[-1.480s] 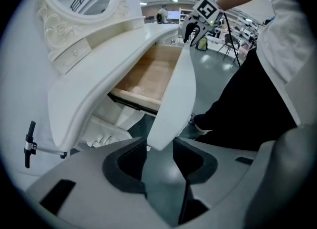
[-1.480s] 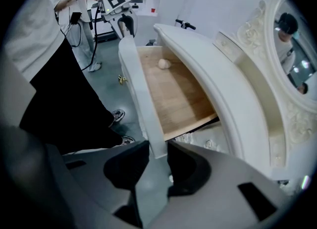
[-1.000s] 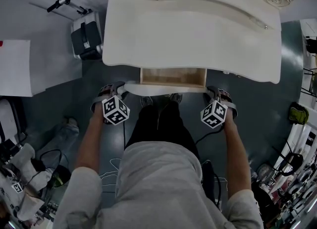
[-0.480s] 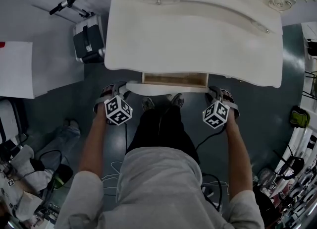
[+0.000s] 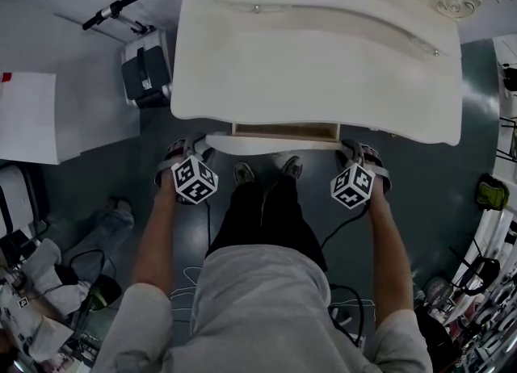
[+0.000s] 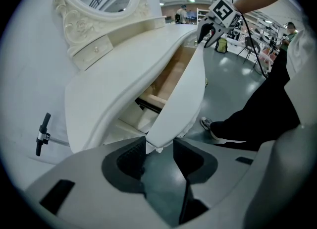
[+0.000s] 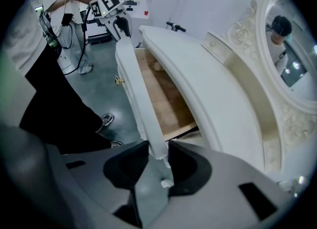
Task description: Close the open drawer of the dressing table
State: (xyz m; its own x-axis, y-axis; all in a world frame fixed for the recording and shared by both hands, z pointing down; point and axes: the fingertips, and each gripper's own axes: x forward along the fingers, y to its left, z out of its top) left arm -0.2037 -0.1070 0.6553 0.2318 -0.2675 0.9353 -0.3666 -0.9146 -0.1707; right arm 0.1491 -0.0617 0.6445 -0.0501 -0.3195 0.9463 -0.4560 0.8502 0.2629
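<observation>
Mostly shut already: drawer [image 5: 284,131] showing only a thin strip of bare pale wood beneath the dressing table [image 5: 315,64] front edge. Clamped on each end of the curved drawer front [image 5: 271,144], jaws wide: left gripper [image 6: 159,149], right gripper [image 7: 158,154]. Smooth cream paint, rigid, probably slick under the pads. Likely light on its runners; best pushed evenly at both ends to avoid jamming.

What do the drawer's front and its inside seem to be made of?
The drawer front looks like painted wood: smooth, cream-white, slightly glossy. The drawer inside seems bare wood or plywood: light brown, matte, unpainted.
</observation>
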